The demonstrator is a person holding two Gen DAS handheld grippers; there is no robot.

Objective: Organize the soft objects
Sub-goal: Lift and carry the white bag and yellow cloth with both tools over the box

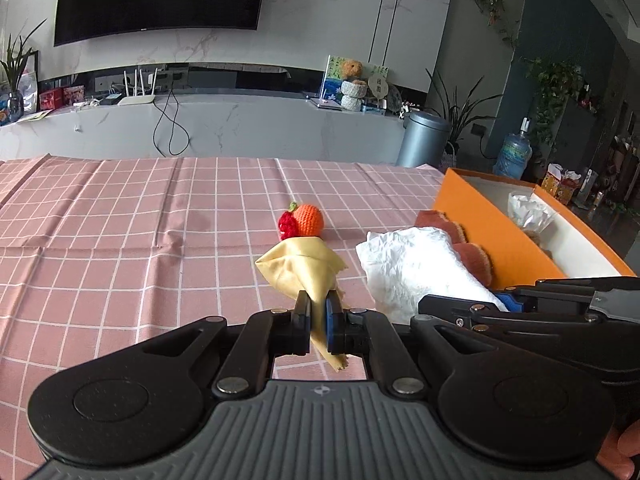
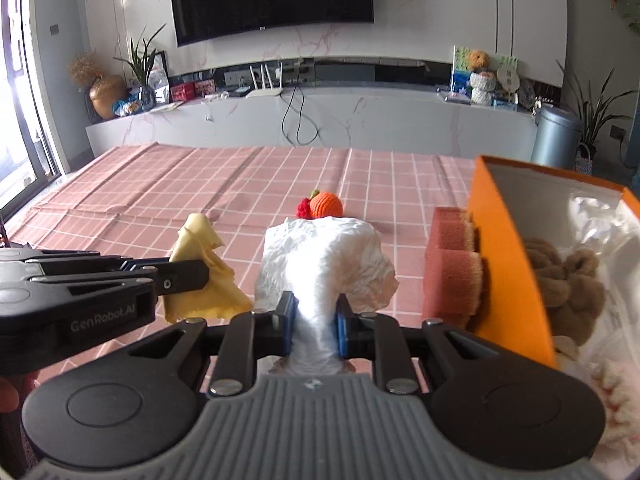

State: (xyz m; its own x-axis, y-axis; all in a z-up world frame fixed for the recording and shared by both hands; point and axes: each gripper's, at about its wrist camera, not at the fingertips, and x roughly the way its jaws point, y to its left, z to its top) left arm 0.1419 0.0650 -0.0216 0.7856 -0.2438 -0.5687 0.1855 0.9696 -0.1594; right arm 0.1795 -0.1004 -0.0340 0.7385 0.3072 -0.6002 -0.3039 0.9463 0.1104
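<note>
We have both tools loaded: our left gripper is clamped on a yellow cloth, and our right gripper is closed on a crumpled white plastic bag. Both bundles hang just above the pink checked tablecloth, near the open orange box, which already holds a brown plush item. The crocheted orange and red crocheted fruit lie farther back; pink sponges lean against the box wall. We judge the risk to be snagging: the bag's loose folds could catch the box rim or drag the sponges, and the thinly pinched cloth could slip free.
</note>
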